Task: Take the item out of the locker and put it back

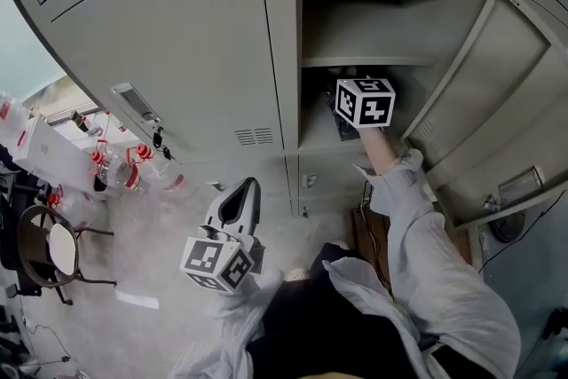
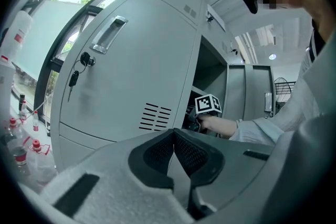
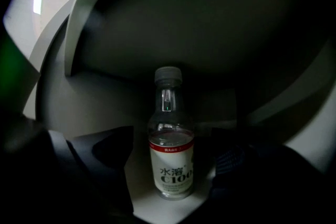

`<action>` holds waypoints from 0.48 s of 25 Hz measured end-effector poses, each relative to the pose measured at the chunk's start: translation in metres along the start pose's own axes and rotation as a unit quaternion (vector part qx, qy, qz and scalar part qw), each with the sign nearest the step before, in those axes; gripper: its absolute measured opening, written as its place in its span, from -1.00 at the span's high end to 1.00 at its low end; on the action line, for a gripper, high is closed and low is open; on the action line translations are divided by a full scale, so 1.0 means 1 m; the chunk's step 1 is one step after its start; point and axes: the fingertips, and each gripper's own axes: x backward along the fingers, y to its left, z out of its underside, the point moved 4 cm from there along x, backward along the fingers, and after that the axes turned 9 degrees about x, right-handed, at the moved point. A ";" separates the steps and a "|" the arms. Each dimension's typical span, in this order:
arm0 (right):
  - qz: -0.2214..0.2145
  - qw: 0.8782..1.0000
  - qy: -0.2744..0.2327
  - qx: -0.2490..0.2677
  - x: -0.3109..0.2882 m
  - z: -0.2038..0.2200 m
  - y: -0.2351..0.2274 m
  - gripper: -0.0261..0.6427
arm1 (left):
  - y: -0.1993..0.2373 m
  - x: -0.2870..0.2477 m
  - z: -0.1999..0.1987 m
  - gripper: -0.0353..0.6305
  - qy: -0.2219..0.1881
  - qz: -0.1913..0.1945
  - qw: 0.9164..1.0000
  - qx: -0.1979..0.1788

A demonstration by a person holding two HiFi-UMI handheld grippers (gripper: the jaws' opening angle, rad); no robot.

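Facing you is a bank of grey lockers. The head view shows one door swung open at the right and the door to its left shut. That view takes in both your arms, but the open compartment is too dark there to show its contents. Your right arm, in a light sleeve, stretches forward into the opening just under the inner shelf. From above, only a marker cube shows at its end. Your left arm hangs low and close to your body, with the left gripper pointing level at the shut door. Two cubes are in sight, one per gripper.

The right gripper supplies the rest through its own view. One bottle stands upright on the compartment floor; it is clear and capped, with a white label under a red band. The jaws are spread wide, one on either side of the bottle, with a gap on each side and neither pad touching it.

The left gripper view shows that gripper's jaws closed tip to tip with nothing between them. Beyond them are the shut door's single handle and one set of keys hanging at its lock.

Only the head view shows the chair and the red-capped bottles at the far left, too small to count.
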 end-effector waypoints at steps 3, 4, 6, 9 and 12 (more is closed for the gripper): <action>0.005 1.000 0.000 0.001 0.017 -0.007 0.003 -0.42 | -0.002 0.002 0.002 0.89 0.006 0.015 1.000 0.000; 0.007 1.000 -0.001 -0.002 0.024 -0.009 0.005 -0.42 | -0.003 0.003 0.003 0.89 0.008 0.020 1.000 0.000; 0.007 1.000 -0.002 -0.013 0.038 -0.011 0.008 -0.42 | -0.005 0.005 0.003 0.89 0.011 0.031 0.999 0.000; 0.006 1.000 -0.002 -0.019 0.060 -0.012 0.016 -0.42 | -0.009 0.010 0.005 0.89 0.017 0.050 0.999 -0.003; 0.003 1.000 0.000 -0.024 0.084 -0.010 0.025 -0.42 | -0.012 0.015 0.011 0.89 0.027 0.069 0.997 -0.003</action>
